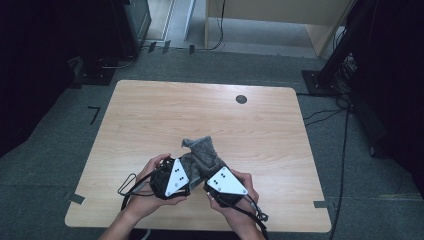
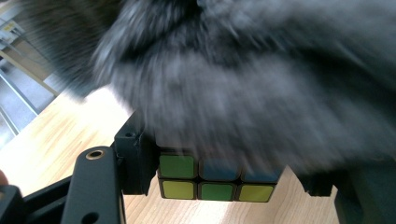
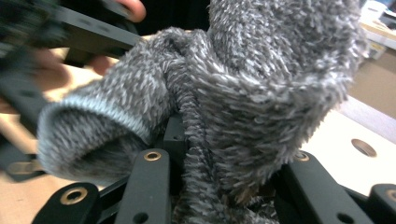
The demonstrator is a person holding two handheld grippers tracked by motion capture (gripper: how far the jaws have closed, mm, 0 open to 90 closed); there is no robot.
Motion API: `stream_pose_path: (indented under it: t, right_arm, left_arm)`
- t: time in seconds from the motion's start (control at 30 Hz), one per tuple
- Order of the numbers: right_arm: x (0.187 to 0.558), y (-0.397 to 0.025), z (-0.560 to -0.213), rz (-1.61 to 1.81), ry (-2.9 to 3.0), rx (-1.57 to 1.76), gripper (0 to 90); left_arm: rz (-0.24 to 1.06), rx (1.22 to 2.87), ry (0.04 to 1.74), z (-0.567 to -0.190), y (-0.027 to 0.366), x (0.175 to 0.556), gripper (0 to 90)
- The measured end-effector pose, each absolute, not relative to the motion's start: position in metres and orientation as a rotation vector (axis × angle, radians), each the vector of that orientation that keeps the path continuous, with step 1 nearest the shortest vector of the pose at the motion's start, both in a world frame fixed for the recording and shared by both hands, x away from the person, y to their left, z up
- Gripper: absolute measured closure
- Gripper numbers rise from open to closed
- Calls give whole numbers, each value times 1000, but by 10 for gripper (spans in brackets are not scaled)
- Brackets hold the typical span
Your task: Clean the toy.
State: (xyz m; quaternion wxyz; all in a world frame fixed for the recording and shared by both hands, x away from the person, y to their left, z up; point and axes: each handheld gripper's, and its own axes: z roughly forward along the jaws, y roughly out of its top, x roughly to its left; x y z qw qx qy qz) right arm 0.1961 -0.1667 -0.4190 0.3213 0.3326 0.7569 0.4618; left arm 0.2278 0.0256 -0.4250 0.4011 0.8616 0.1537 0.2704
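Left tongs [image 2: 219, 186] clamp a puzzle cube [image 2: 217, 179] half under the fuzzy grey sock [image 1: 202, 152], low over the surface [image 1: 150, 115]. Right tongs [image 3: 224, 186] pinch the sock; pull it evenly over the cube, cube kept steady.

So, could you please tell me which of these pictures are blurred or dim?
Left gripper view: the grey fuzzy sock is smeared, the puzzle cube under it sharper. Right gripper view: sock fibres crisp, background hand soft. High view: dim around the table.
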Motion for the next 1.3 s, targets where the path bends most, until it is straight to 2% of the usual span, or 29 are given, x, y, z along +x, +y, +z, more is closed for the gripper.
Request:
stream_pose_path:
  t: [0.13,0.23,0.4,0.53,0.6,0.73,0.8,0.97,1.1,1.3]
  right_arm:
    - [213,-192,-427,1119,1978,1047,679]
    - [215,-207,-424,1207,1934,1106,679]
    - [199,-191,-409,1371,1937,937,673]
    - [193,-175,-410,1347,1997,806,667]
    - [198,-179,-415,1347,1995,858,667]
    - [215,-200,-425,1208,1993,1035,669]
    - [216,-209,-423,1264,1960,1072,670]
    - [199,-191,-407,1416,1957,900,669]
    - [189,-168,-406,1452,2060,790,669]
    - [205,-188,-415,1296,2011,952,674]
  left_arm:
    - [637,2131,413,-420,34,232,345]
    - [638,2134,420,-420,38,234,345]
    - [618,2140,408,-424,34,234,345]
    - [590,2115,384,-419,34,230,345]
    - [611,2127,386,-419,36,231,345]
    - [571,2096,407,-418,41,234,345]
    - [587,2102,405,-418,40,234,345]
    - [593,2123,393,-422,35,233,345]
    - [594,2130,376,-420,32,229,345]
    - [594,2146,380,-422,30,230,345]
